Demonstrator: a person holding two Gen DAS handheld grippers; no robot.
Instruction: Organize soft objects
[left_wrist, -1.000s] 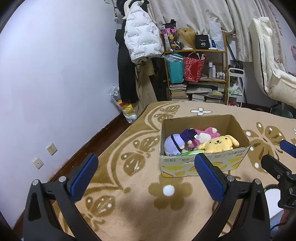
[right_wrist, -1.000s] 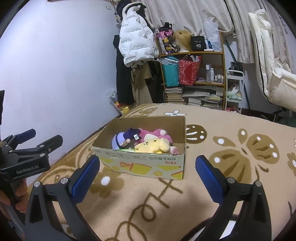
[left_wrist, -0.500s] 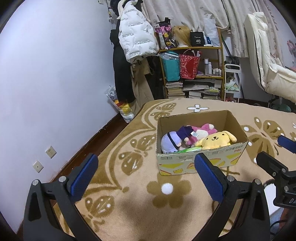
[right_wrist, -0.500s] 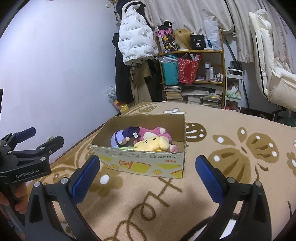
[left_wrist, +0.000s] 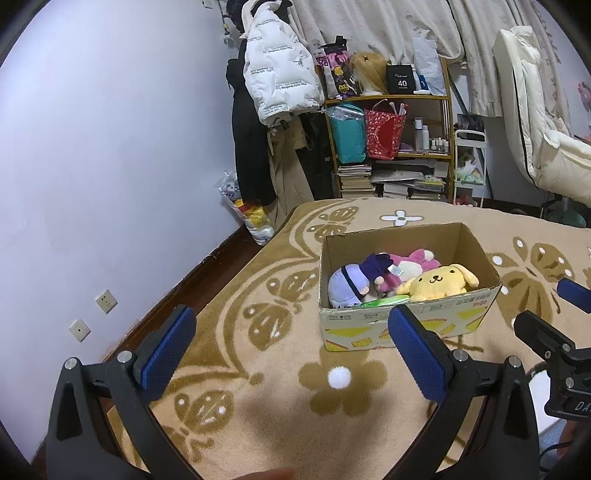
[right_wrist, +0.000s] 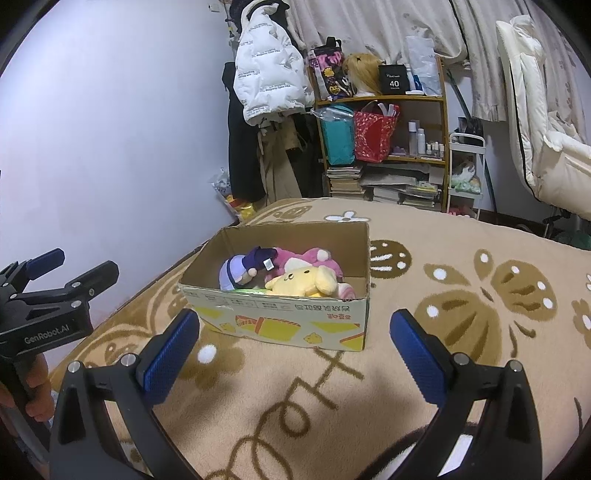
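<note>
An open cardboard box (left_wrist: 410, 325) (right_wrist: 280, 321) stands on the beige patterned blanket. Inside lie a yellow dog plush (left_wrist: 437, 282) (right_wrist: 304, 282), a lavender and purple plush (left_wrist: 349, 286) (right_wrist: 240, 269) and a pink plush (left_wrist: 413, 260) (right_wrist: 306, 258). My left gripper (left_wrist: 291, 350) is open and empty, held short of the box and to its left. My right gripper (right_wrist: 295, 350) is open and empty too, in front of the box's printed side. Each gripper shows at the edge of the other's view: the right gripper (left_wrist: 554, 317) and the left gripper (right_wrist: 55, 280).
The blanket (right_wrist: 461, 295) spreads wide around the box. Behind it a wooden shelf (left_wrist: 391, 147) holds books, bags and bottles, with a white puffer jacket (left_wrist: 277, 81) hanging beside it. A pale wall (left_wrist: 110, 166) runs along the left; a white chair (left_wrist: 535, 147) stands at right.
Both views have shifted slightly, so the box sits a little lower and its inside shows more. Both grippers stay open and the toys have not moved.
</note>
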